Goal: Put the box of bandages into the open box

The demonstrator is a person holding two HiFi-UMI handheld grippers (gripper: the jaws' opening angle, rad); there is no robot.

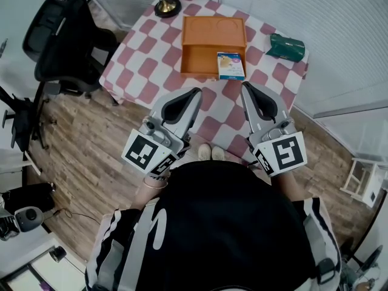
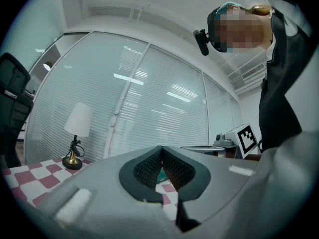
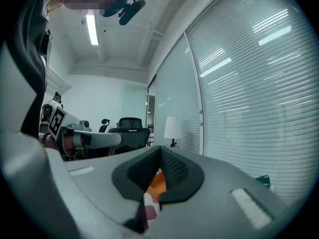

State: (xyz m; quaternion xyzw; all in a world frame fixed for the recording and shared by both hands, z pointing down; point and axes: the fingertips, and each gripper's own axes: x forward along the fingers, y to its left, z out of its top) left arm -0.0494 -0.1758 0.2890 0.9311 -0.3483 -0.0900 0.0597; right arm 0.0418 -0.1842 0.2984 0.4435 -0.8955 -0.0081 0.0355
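Box of bandages (image 1: 231,65): small flat carton, pale blue and white with a printed picture on the top face, lying flat. In the head view it sat at the right front corner of the open box (image 1: 203,47), above frame centre, overlapping the tray's right end. Couldn't tell whether it was fully inside or resting on the rim. The open box was orange, with its lid folded back toward the top of the frame and the tray toward the bottom. Both were on the counter (image 1: 145,53), which had a red-and-white checked cloth. A lamp (image 1: 167,3) with a brass base stood at the counter's top edge, left of the open box. A dark green item (image 1: 286,46) lay at the upper right, well apart from the carton. An office chair (image 1: 66,38) stood off the counter in the upper left of the frame. Left gripper (image 1: 197,91) and right gripper (image 1: 245,85) were both clenched on nothing, pads together, near the counter's lower edge below the open box. Only checked cloth lay between them and the carton.
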